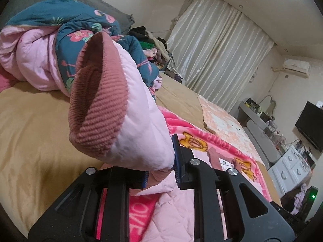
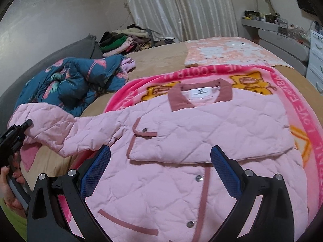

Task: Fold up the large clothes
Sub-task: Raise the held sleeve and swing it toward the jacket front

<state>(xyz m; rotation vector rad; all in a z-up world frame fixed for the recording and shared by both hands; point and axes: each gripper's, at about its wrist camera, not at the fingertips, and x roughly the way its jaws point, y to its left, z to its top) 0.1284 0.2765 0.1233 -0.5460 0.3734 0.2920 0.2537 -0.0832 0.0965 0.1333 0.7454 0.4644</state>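
Now, on your left side, your left gripper (image 1: 160, 173) has its fingers (image 1: 178, 161) closed tight on the sleeve (image 1: 139, 121) of the pink quilted jacket (image 2: 201, 141). That sleeve rises up and away from the fingers, its ribbed rose cuff (image 1: 97, 104) gaping open at the far end, above the tan bed (image 1: 36, 133). Seen from your right wrist, the same sleeve runs out sideways to the left of the jacket's body, and the left gripper (image 2: 20, 133) grips its end there.

Beyond the left fingers lies a bunched teal floral quilt (image 1: 80, 30) with a pale pink lining, and farther back a heap of mixed clothes (image 2: 123, 40) beside the cream curtain (image 1: 218, 46).

Moving right, the jacket lies front-up on a hot-pink blanket (image 2: 302, 104) printed with orange cartoon figures. Its long axis runs straight away from your right fingers: hem nearest, rose collar (image 2: 201, 94) and white neck label farthest. Rose piping edges the placket and the flapped chest pocket (image 2: 145, 141), with silver snaps along the front. The right-hand sleeve appears already folded across the chest.

Your right gripper (image 2: 161, 173) hovers over the lower front, its blue-padded fingers (image 2: 226, 171) spread wide and holding nothing.

Farther beyond, a peach-and-white mat (image 2: 226, 50) lies on the bed.
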